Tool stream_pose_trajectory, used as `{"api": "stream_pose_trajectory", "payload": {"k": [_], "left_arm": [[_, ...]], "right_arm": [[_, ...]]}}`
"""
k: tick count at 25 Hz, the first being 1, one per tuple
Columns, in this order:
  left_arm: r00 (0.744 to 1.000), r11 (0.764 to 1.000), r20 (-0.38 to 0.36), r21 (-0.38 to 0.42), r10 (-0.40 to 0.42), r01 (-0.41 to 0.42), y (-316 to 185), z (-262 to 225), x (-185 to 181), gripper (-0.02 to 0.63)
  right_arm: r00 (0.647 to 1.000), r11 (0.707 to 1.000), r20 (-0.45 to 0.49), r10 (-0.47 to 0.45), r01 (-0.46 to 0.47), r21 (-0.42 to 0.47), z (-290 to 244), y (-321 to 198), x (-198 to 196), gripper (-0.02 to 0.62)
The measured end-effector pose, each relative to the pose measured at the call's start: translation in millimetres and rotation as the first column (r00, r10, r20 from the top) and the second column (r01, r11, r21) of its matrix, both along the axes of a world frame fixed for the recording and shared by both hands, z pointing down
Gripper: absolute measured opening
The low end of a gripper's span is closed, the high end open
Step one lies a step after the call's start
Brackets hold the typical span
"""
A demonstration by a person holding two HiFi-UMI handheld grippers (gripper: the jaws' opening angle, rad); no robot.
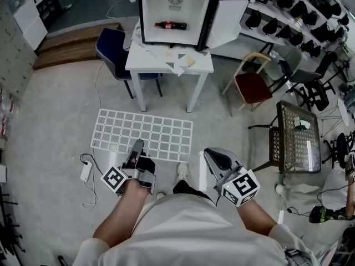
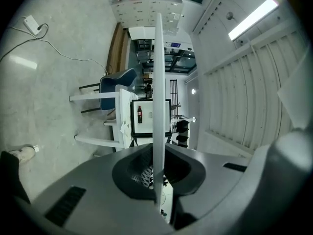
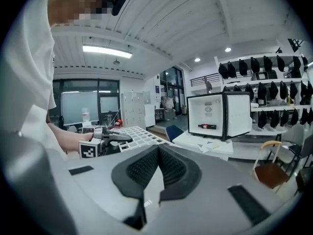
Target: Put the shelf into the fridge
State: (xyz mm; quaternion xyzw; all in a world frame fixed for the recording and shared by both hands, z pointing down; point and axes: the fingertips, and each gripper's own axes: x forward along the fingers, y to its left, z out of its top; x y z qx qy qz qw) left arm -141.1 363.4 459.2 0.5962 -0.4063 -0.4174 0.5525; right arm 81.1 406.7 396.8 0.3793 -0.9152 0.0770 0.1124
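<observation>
Left gripper (image 1: 136, 146): it is clamping the near edge of the shelf (image 1: 141, 127). Its own view is showing the white grid edge-on, pinched between the pads. A one-edge hold like this is likely going to let the far side sag, so a firm squeeze and a slow walk are looking wise.
Shelf: it is hanging out ahead of the person, roughly level and clear of the floor. I would be keeping it flat and square to the opening all the way in.
Table (image 1: 166, 64): it is standing straight ahead with papers lying on top. The shelf is probably needing to pass above those.
Fridge (image 1: 174, 15): it is sitting on the table with its door swung open to the right and a bottle (image 1: 171, 25) lying inside. The shelf is likely needing to go in level, clear of that bottle.
Right gripper (image 1: 211, 155): its jaws are resting together on nothing. Taking the shelf's right edge with it might be steadying the load.
Shelf and left gripper: touching, with the grid reaching forward from the jaws.
Shelf and right gripper: apart, the grid lying to its left and ahead.
Shelf and fridge: well apart.
</observation>
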Motion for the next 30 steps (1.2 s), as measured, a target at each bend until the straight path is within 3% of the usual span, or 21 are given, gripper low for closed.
{"api": "stream_pose_trajectory", "payload": {"k": [4,16,24,30], "left_arm": [[0.999,1.0,0.033,0.0,-0.009,0.009,-46.7,-4.8,14.3,0.035],[0.998,0.998,0.024,0.022,-0.056,0.055,-174.7,-29.1,60.1,0.035],[0.998,0.998,0.004,0.002,-0.063,0.063,-253.6,-23.4,69.3,0.035],[0.999,0.999,-0.026,0.012,-0.032,0.033,-321.7,-23.1,65.4,0.035]], "right_arm": [[0.999,1.0,0.028,-0.018,0.017,0.019,-4.5,-50.5,16.7,0.063],[0.998,0.999,0.05,-0.043,0.044,-0.007,4.3,-160.2,75.4,0.086],[0.997,0.998,0.056,-0.048,0.05,-0.026,9.7,-217.3,75.8,0.088],[0.999,0.999,0.033,0.0,0.001,-0.033,8.7,-269.4,66.3,0.098]]}}
